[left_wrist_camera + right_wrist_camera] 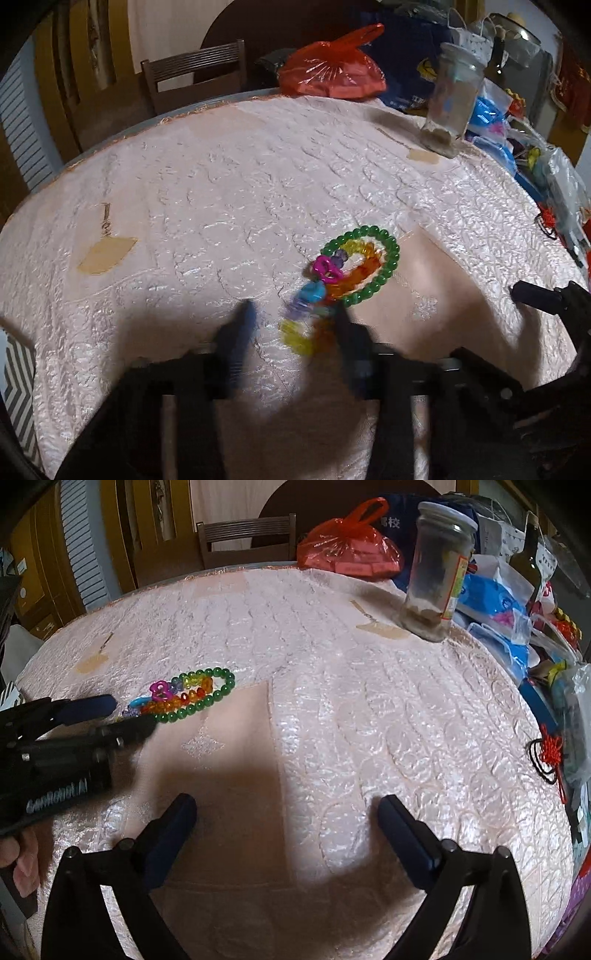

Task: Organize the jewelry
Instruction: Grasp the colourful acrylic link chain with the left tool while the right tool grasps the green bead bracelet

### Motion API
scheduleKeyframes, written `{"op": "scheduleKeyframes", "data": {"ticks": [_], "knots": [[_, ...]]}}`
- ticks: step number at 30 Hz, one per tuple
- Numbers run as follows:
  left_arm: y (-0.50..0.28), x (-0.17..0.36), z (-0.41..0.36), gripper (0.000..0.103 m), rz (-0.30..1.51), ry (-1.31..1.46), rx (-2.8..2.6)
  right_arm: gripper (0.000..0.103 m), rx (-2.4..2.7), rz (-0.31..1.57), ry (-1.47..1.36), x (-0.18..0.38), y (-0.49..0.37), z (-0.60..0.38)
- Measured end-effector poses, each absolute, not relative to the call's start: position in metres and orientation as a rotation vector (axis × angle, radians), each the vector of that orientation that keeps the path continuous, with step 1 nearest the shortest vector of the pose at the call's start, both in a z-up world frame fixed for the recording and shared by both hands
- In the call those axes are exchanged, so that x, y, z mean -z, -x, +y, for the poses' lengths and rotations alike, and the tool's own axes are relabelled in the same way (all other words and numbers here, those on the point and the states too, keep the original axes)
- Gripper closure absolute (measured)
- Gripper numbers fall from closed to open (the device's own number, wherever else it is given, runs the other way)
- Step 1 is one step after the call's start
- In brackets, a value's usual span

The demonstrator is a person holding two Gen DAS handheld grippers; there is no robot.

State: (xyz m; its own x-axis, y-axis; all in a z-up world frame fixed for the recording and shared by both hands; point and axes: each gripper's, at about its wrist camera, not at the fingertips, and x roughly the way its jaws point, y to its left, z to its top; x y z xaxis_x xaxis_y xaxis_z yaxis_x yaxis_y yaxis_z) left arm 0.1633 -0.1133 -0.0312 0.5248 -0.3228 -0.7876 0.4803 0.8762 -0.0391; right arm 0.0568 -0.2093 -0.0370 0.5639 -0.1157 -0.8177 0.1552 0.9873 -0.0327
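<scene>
A green bead bracelet [391,266] [221,690] lies on the pink quilted tablecloth [221,177]. A bracelet of mixed coloured plastic beads [332,275] [173,701] lies partly inside the green ring. My left gripper [293,321] [135,710] is blurred and closes on the near end of the coloured bracelet, whose beads there fill the gap between the fingers. My right gripper [286,812] stands open over bare cloth with nothing in it, to the right of the bracelets. One of its fingers [535,295] shows at the right edge of the left wrist view.
A glass jar [454,96] [436,572] stands at the back right. Behind it are a red plastic bag [332,70] and a pile of blue packets [498,602]. A red knot tassel [550,749] lies at the right edge. A wooden chair [192,74] stands beyond the table.
</scene>
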Motion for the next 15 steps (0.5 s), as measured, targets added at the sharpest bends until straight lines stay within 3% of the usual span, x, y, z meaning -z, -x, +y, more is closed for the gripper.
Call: {"op": "scheduleKeyframes", "data": {"ticks": [1,11,15], "knots": [[-0.162,0.03,-0.111,0.083,0.905,-0.187,0.497,0.002,0.161,0.959,-0.044,0.037,-0.057,-0.209],[-0.11,0.02,-0.05,0.083,0.877,-0.139,0.465,0.001,0.166,0.961,-0.049,0.037,-0.058,-0.211],[-0.089,0.031,-0.023,0.083,0.895,-0.144,0.412,0.007,0.187,0.902,-0.05,0.025,-0.061,-0.215]]}}
